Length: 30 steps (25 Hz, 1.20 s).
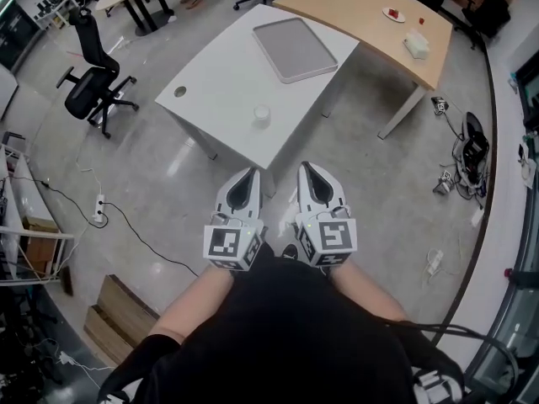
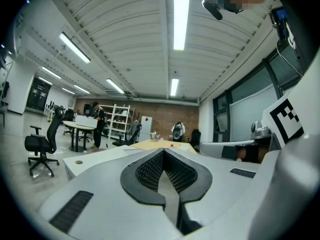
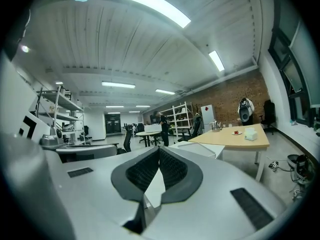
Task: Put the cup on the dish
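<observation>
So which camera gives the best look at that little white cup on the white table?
The head view. It looks down on the cup, standing alone on the white table near its front edge, apart from the grey tray. Both gripper views show some tabletop, but no cup can be made out.

Your cup [image 1: 262, 114] is small, white and upright. It stands alone near the closer edge of the white table [image 1: 210, 87] in the head view. Your dish [image 1: 295, 49] is a flat grey rectangle with rounded corners and a pale raised rim. It lies level at the far end of the same table, its surface bare. Cup and dish are well apart, with open tabletop between them.
</observation>
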Motion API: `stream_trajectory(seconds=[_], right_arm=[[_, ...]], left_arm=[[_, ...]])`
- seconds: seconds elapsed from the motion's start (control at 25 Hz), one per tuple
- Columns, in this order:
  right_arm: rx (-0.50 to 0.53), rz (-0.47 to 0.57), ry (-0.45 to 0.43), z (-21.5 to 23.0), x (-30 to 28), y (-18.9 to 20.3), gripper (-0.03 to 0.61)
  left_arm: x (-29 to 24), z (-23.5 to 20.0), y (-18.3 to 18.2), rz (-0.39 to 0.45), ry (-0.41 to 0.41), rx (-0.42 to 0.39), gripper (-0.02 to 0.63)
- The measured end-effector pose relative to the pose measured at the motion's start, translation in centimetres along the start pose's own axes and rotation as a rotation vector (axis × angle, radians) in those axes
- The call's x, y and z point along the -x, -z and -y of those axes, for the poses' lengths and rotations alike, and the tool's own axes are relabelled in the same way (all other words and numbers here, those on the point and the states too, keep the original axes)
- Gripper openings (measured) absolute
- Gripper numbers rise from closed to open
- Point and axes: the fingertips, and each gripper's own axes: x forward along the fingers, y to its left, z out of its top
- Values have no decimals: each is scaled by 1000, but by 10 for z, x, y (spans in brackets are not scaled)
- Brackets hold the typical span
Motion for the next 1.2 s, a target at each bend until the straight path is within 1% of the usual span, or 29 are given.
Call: stream_trajectory(seconds=[0.2, 0.4, 0.56, 0.64, 0.8, 0.88, 1.0, 1.08, 1.12, 1.2], right_arm=[[-4, -24, 15, 6, -19, 8, 12], [-2, -29, 48, 23, -48, 11, 12], [9, -50, 54, 34, -85, 20, 12], [14, -76, 44, 36, -109, 28, 12], [17, -158, -32, 30, -168, 49, 12], [35, -209, -58, 28, -200, 63, 14], [74, -309, -81, 23, -243, 91, 14], [74, -382, -98, 21, -268, 114, 19], [69, -418, -105, 21, -278, 125, 44], [56, -486, -120, 21, -297, 148, 121]], left_arm=[[-14, -17, 1, 1, -10, 0, 6], [-45, -40, 10, -7, -10, -2, 7], [-80, -70, 19, -19, -11, 6, 6], [-100, -89, 23, -27, -15, 4, 7], [-146, -134, 35, -60, -15, 6, 7], [-175, -156, 40, -80, -7, 1, 6], [-213, -189, 46, -115, 11, -11, 8], [-235, -209, 54, -130, 27, -3, 6], [-247, -216, 60, -135, 42, 2, 7], [-267, -228, 73, -152, 78, 5, 7]])
